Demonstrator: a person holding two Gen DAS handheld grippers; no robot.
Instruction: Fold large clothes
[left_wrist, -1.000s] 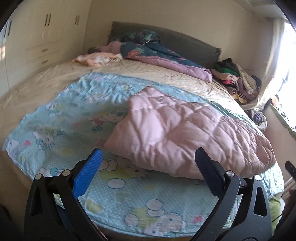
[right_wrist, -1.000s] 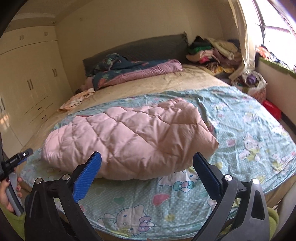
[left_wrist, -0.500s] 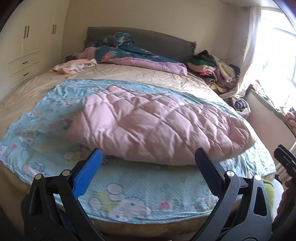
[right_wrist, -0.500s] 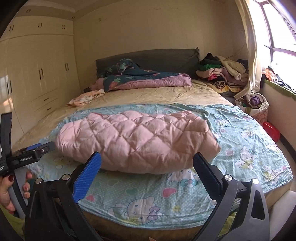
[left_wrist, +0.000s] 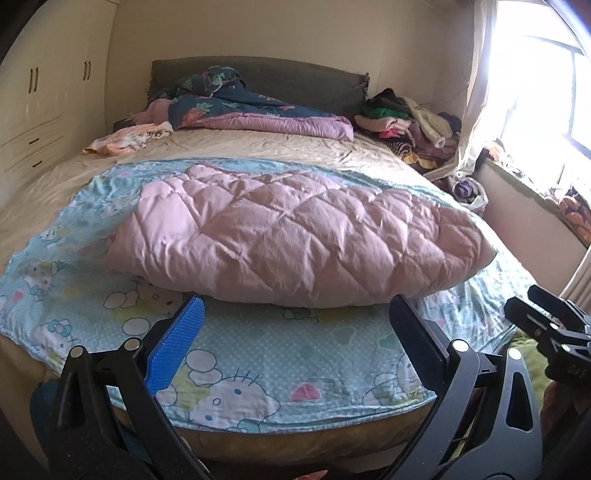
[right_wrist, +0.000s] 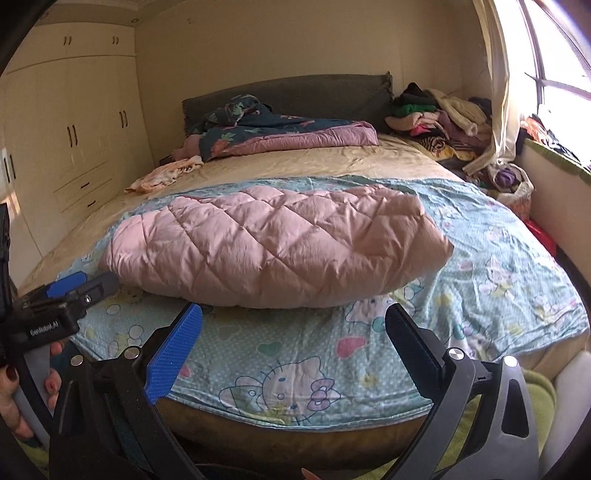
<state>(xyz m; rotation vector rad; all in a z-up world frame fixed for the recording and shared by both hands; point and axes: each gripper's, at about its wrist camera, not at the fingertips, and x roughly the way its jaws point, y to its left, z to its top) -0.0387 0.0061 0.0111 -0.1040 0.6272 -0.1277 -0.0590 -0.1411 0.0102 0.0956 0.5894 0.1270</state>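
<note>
A folded pink quilted garment (right_wrist: 273, 251) lies mid-frame on the cartoon-print sheet (right_wrist: 498, 251); the right gripper (right_wrist: 293, 332) gapes wide below it.

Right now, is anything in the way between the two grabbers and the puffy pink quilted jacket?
Nothing visible. Only bare blue cartoon-cat bedsheet lies between the open left gripper, the open right gripper and the folded pink quilted jacket.

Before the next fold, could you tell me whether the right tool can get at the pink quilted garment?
Probably yes: the right tool is open, and only bare sheet lies before the pink quilted garment.
</note>
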